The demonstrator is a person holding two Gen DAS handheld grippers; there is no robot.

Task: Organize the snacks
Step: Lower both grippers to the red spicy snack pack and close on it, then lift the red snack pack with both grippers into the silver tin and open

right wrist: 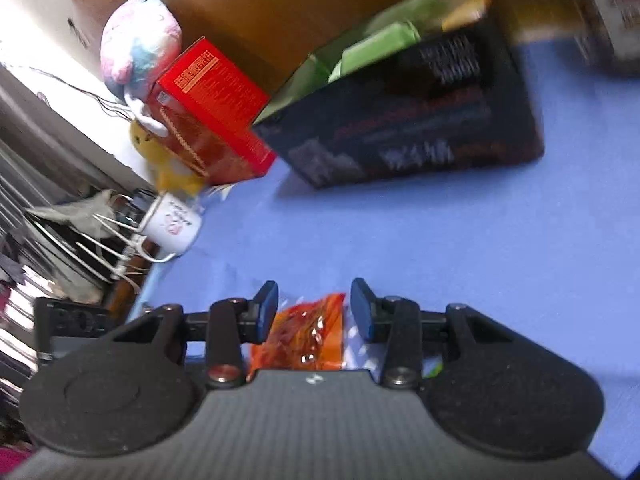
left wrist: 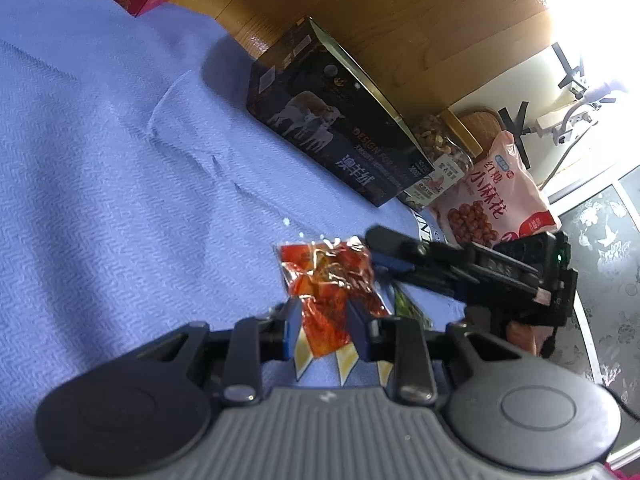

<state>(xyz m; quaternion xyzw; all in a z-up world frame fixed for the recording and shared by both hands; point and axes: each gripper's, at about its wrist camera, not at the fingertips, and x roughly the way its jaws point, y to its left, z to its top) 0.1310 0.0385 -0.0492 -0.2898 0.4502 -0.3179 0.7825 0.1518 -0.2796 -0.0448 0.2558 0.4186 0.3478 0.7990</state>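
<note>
On woven blue cloth (left wrist: pixel 120 200): left gripper (left wrist: pixel 324 320) clamps crinkly red snack packet (left wrist: pixel 328 276); right gripper (right wrist: pixel 314 308) half-open.

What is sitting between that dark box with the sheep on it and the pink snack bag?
A clear jar of nuts stands between the dark box and the pink bag, shown in the left wrist view.

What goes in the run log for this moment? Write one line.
left claw: gripping crinkly red-orange snack packet | right claw: open beside packet | surface: blue cloth
</note>
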